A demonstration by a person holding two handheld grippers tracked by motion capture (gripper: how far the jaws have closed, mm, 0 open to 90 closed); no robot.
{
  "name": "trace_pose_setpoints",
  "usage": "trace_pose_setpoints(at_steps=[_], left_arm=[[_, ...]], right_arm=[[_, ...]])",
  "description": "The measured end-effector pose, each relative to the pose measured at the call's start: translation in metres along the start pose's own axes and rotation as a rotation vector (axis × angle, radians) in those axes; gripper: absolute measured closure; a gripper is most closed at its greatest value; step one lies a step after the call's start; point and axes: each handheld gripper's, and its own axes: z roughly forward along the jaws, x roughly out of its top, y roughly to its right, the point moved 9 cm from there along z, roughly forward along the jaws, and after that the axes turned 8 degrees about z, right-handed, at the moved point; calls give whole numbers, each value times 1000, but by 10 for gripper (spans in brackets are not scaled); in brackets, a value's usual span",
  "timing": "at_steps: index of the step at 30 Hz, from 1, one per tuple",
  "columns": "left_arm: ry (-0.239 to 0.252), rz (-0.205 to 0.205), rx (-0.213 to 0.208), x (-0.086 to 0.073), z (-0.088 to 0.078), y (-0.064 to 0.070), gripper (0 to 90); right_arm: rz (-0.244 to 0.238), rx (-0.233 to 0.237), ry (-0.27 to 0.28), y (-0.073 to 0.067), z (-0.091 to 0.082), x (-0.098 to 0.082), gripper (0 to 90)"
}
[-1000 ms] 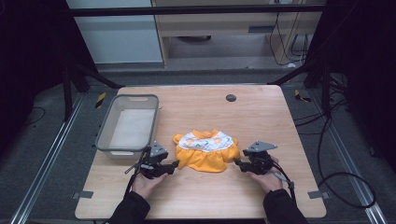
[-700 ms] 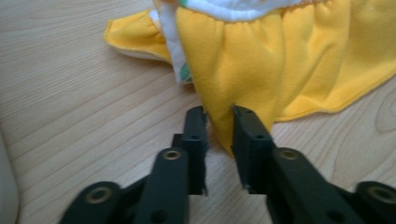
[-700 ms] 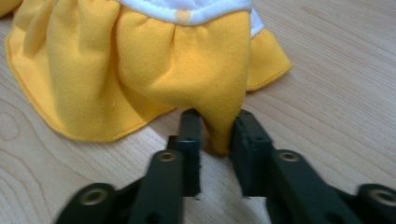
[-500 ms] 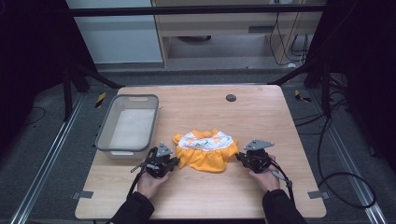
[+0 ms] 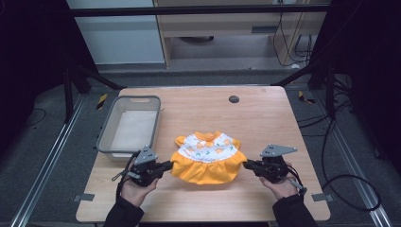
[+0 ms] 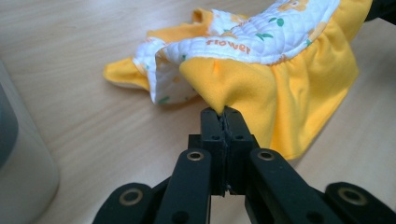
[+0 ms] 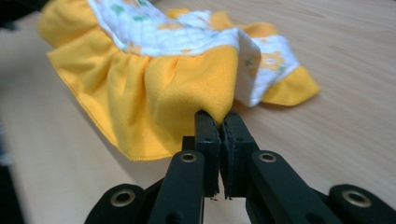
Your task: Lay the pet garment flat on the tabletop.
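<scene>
Wooden surface (image 5: 265, 118) carries one grey bin (image 5: 130, 125) and one yellow dress (image 5: 208, 158); left gripper (image 5: 165, 166) and right gripper (image 5: 247, 164) each pinch its skirt.

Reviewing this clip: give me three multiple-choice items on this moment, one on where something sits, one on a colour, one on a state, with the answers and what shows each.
1. Where is the grey basket relative to the small dress?
A. On the person's left of it
B. On the person's right of it
C. Under it

2. What colour is the dress's skirt?
A. Blue
B. Orange-yellow
C. Green

3. What are the left gripper and right gripper doing?
A. Both open above the table
B. One open, one shut on nothing
C. Each shut on a side of the skirt

Answers: 1 A, the high view shows the basket at the table's left. 2 B, the skirt reads orange-yellow in all views. 3 C, each gripper view shows cloth pinched between shut jaws.
</scene>
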Motion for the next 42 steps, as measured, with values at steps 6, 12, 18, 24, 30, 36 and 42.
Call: trace_pose_setpoints(at_steps=[6, 12, 18, 24, 30, 36, 42], left_arm=[[-88, -36, -37, -30, -5, 16, 886], [-158, -20, -44, -50, 7, 24, 865], [-76, -25, 20, -39, -4, 15, 560], [-16, 3, 97, -15, -8, -9, 501], [19, 8, 160, 20, 6, -33, 488], [13, 41, 235, 45, 30, -55, 466], [-32, 22, 287, 50, 62, -81, 458]], right_arm=[[16, 74, -55, -27, -19, -17, 840], [5, 14, -154, -23, -9, -48, 777], [-8, -15, -81, -15, -13, -42, 673], [-22, -37, 22, -11, -20, -15, 630], [-32, -58, 53, -6, -17, 8, 595], [-29, -114, 70, 10, 7, 29, 541], [-26, -182, 61, 32, 40, 45, 521]])
